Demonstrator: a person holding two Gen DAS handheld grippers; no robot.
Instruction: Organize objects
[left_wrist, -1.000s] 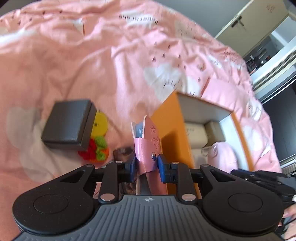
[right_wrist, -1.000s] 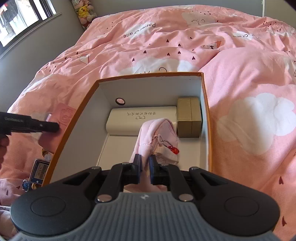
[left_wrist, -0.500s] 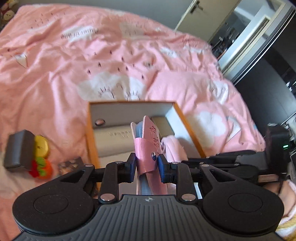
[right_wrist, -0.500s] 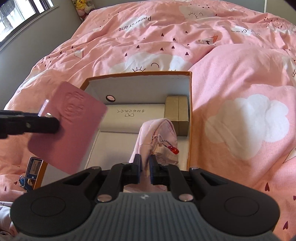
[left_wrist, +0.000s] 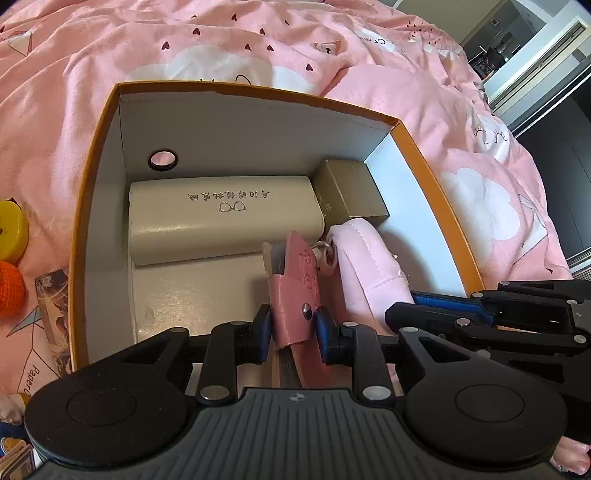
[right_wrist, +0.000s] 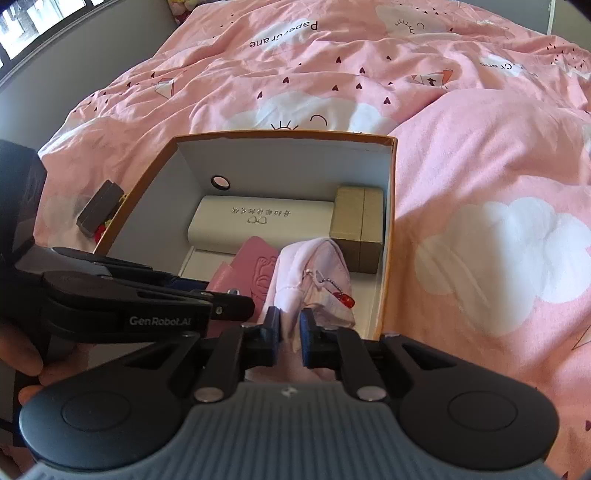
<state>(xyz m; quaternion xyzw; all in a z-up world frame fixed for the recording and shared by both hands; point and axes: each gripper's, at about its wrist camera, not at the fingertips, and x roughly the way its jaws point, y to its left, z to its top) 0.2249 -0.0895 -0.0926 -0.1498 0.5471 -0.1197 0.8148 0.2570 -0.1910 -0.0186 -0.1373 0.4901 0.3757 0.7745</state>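
An orange box (left_wrist: 96, 155) with white inner walls lies open on the pink bed; it also shows in the right wrist view (right_wrist: 389, 236). Inside are a cream glasses case (left_wrist: 221, 221), a small tan box (left_wrist: 351, 192) and a pale pink pouch (left_wrist: 369, 266). My left gripper (left_wrist: 293, 326) is shut on a pink leather notebook (left_wrist: 295, 291) and holds it inside the box beside the pouch. My right gripper (right_wrist: 290, 326) is shut on the pale pink pouch (right_wrist: 314, 269), which rests in the box with a red charm (right_wrist: 345, 301).
Left of the box on the bedspread lie a yellow toy (left_wrist: 11, 229), an orange knitted ball (left_wrist: 11, 291), a card (left_wrist: 51, 295) and a dark grey box (right_wrist: 99, 206). A dark doorway (left_wrist: 517, 40) is at the far right.
My left gripper has carried the pink notebook from left of the box over its rim and down inside, next to the pouch. My right gripper has kept hold of the pouch.
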